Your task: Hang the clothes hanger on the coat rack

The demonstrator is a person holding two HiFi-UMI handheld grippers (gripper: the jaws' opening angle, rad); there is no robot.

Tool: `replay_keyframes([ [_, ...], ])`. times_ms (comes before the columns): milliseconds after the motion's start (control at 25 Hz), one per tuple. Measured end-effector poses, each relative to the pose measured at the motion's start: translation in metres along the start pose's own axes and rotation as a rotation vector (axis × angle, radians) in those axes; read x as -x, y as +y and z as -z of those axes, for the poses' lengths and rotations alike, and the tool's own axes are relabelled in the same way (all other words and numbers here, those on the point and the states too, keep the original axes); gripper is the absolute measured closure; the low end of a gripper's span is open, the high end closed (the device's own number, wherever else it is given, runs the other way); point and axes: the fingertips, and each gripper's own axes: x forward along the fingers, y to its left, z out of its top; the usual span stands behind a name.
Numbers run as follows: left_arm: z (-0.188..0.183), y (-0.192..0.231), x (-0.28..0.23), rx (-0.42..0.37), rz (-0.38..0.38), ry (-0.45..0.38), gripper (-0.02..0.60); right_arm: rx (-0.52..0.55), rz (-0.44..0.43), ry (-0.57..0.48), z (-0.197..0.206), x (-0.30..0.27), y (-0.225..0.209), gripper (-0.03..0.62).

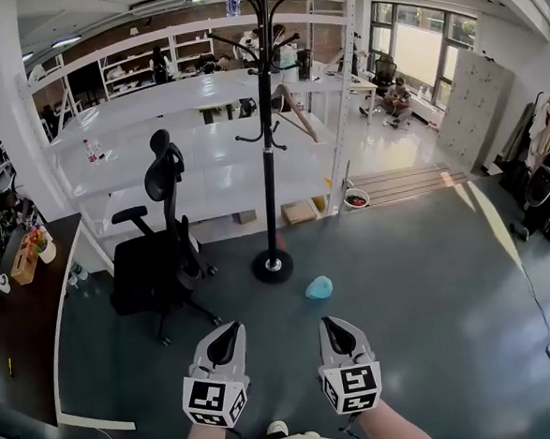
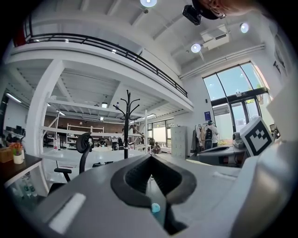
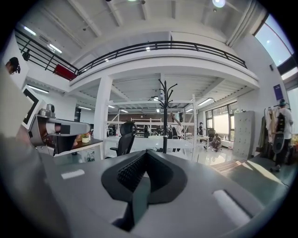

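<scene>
The black coat rack (image 1: 266, 121) stands on its round base straight ahead on the grey floor. A wooden clothes hanger (image 1: 296, 114) hangs from one of its lower hooks, on the right side of the pole. My left gripper (image 1: 233, 328) and right gripper (image 1: 328, 322) are held low and close to me, side by side, well short of the rack. Both are shut with nothing between the jaws. The rack also shows far off in the left gripper view, the coat rack (image 2: 126, 123), and in the right gripper view, the coat rack (image 3: 165, 116).
A black office chair (image 1: 164, 245) stands left of the rack. A small blue object (image 1: 319, 287) lies on the floor near the rack's base. A dark desk (image 1: 24, 325) runs along the left; white shelving (image 1: 204, 144) is behind the rack.
</scene>
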Motion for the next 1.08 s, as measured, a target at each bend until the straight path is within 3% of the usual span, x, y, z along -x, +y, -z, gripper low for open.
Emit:
replay_keyframes([
  [400, -0.011, -0.029, 0.012, -0.012, 0.011, -0.021, 0.581, 0.017, -0.023, -0.013, -0.003, 0.027, -0.001, 0.568],
  [1080, -0.014, -0.033, 0.025, -0.022, -0.003, -0.017, 0.581, -0.031, -0.016, 0.003, -0.003, 0.037, -0.003, 0.568],
])
